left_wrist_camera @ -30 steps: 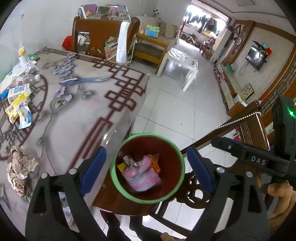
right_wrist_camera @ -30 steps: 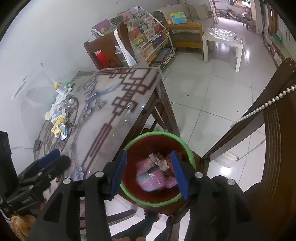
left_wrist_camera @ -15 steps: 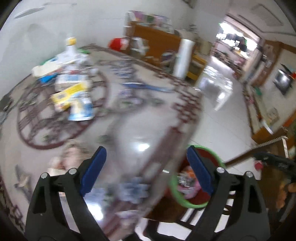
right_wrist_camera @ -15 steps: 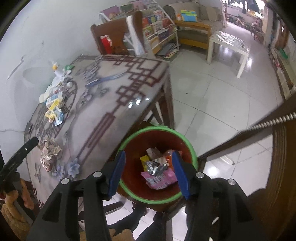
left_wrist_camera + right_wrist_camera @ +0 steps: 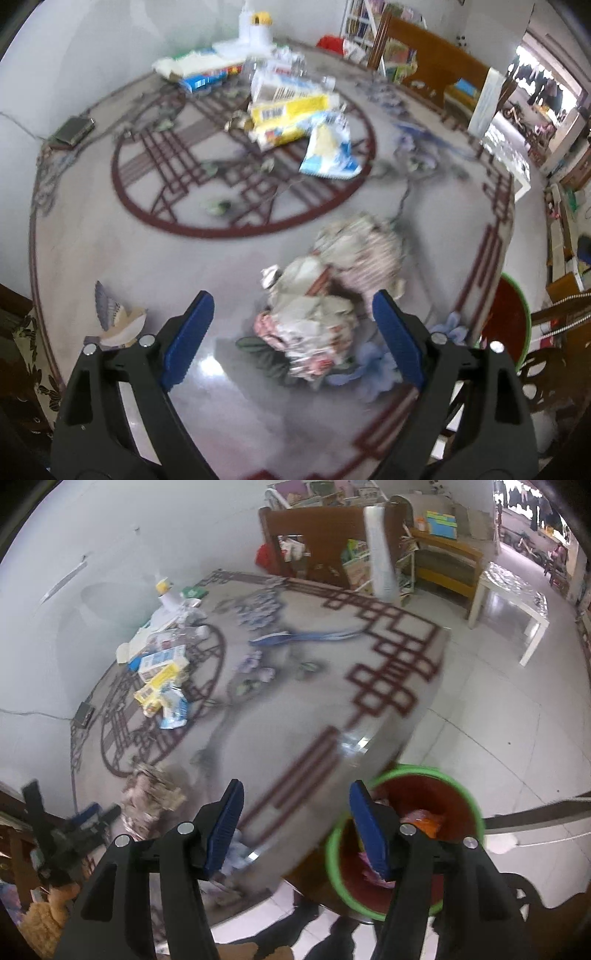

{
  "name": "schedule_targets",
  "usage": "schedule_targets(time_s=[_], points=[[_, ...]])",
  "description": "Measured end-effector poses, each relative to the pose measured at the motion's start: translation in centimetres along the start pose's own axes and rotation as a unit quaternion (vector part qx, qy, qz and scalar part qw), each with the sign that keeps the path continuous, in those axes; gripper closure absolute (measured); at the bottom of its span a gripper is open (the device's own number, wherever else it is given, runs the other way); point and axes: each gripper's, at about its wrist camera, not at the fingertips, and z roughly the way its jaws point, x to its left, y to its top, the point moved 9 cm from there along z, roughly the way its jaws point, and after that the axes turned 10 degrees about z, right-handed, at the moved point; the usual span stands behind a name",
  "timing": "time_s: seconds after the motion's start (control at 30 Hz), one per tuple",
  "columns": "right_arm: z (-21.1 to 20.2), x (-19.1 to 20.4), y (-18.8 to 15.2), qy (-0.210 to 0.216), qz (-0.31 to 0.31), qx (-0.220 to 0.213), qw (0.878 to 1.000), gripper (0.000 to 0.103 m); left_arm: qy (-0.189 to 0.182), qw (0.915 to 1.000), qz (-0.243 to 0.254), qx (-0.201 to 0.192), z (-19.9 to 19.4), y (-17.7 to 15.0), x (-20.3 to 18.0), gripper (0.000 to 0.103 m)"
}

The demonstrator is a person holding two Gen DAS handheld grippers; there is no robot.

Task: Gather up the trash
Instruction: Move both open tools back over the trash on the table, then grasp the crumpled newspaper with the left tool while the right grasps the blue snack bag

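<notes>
Left gripper [image 5: 291, 326], jaws closing but clear, hangs over the crumpled patterned paper wad [image 5: 332, 291]; right gripper [image 5: 295, 827] is opening, empty, beside the green-rimmed red bin [image 5: 439, 775].

The right tongs [image 5: 295, 825] are seen opening, nothing between them, over the counter [image 5: 295, 701] edge. A green-rimmed bin [image 5: 406, 834] holding wrappers stands near right; crumpled paper [image 5: 153, 790] lies near left.

bare table [image 5: 110, 258] around crumpled paper [image 5: 325, 295]
</notes>
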Motion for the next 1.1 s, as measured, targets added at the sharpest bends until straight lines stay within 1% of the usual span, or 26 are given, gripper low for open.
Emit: schedule_targets(time_s=[0.1, 0.17, 0.2, 0.23, 0.27, 0.3, 0.37, 0.43, 0.57, 0.67, 0.77, 0.8, 0.87, 0.97, 1.03, 1.1], points=[[1.4, 2.2, 0.1, 0.008, 0.004, 0.004, 1.000, 0.045, -0.016, 0.9995, 0.014, 0.025, 1.6, -1.0, 0.3, 0.023], [2.2, 3.5, 0.3, 0.012, 0.004, 0.007, 1.000, 0.045, -0.024, 0.9987, 0.023, 0.039, 2.6, -1.3, 0.1, 0.036], [2.7, 4.4, 0.5, 0.014, 0.002, 0.009, 1.000, 0.045, -0.037, 0.9979, 0.022, 0.048, 3.2, -1.6, 0.1, 0.038], [3.1, 4.9, 0.6, 0.015, 0.001, 0.010, 1.000, 0.045, -0.051, 0.9971, 0.017, 0.053, 3.6, -1.7, 0.0, 0.045], [3.5, 5.6, 0.8, 0.017, 0.000, 0.011, 1.000, 0.045, -0.063, 0.9963, 0.013, 0.058, 3.9, -1.8, -0.1, 0.056], [4.1, 6.5, 1.1, 0.020, -0.002, 0.013, 1.000, 0.045, -0.077, 0.9951, 0.010, 0.061, 4.1, -1.8, -0.3, 0.058], [5.0, 8.0, 1.7, 0.026, -0.008, 0.018, 0.999, 0.045, -0.081, 0.9950, 0.016, 0.057, 3.9, -1.5, -0.3, 0.063], [6.0, 9.5, 2.4, 0.029, -0.018, 0.020, 0.999, 0.045, -0.082, 0.9954, 0.016, 0.046, 3.4, -0.7, 0.3, 0.063], [9.1, 12.7, 3.8, 0.041, -0.041, 0.035, 0.998, 0.045, -0.071, 0.9972, -0.002, 0.023, 2.6, 1.3, 2.6, 0.063], [13.1, 15.5, 4.5, 0.048, -0.062, 0.061, 0.995, 0.045, -0.061, 0.9980, -0.017, 0.006, 2.1, 2.8, 4.2, 0.063], [16.6, 17.7, 4.9, 0.042, -0.091, 0.076, 0.992, 0.045, -0.047, 0.9980, -0.041, -0.010, 1.7, 4.1, 5.7, 0.063], [18.2, 18.4, 5.1, 0.038, -0.098, 0.082, 0.991, 0.045, -0.045, 0.9974, -0.054, -0.013, 1.7, 4.5, 6.3, 0.063], [20.1, 19.5, 5.4, 0.043, -0.098, 0.089, 0.990, 0.045, -0.043, 0.9965, -0.071, -0.013, 1.9, 4.8, 7.1, 0.063], [21.9, 20.7, 5.7, 0.048, -0.099, 0.092, 0.990, 0.042, -0.030, 0.9962, -0.080, -0.015, 2.0, 5.6, 7.9, 0.063], [22.9, 21.5, 5.7, 0.050, -0.104, 0.095, 0.989, 0.035, -0.027, 0.9962, -0.081, -0.018, 2.0, 6.0, 8.3, 0.063], [23.5, 21.9, 5.7, 0.051, -0.110, 0.097, 0.988, 0.035, -0.022, 0.9961, -0.082, -0.023, 2.1, 6.7, 8.6, 0.063]])
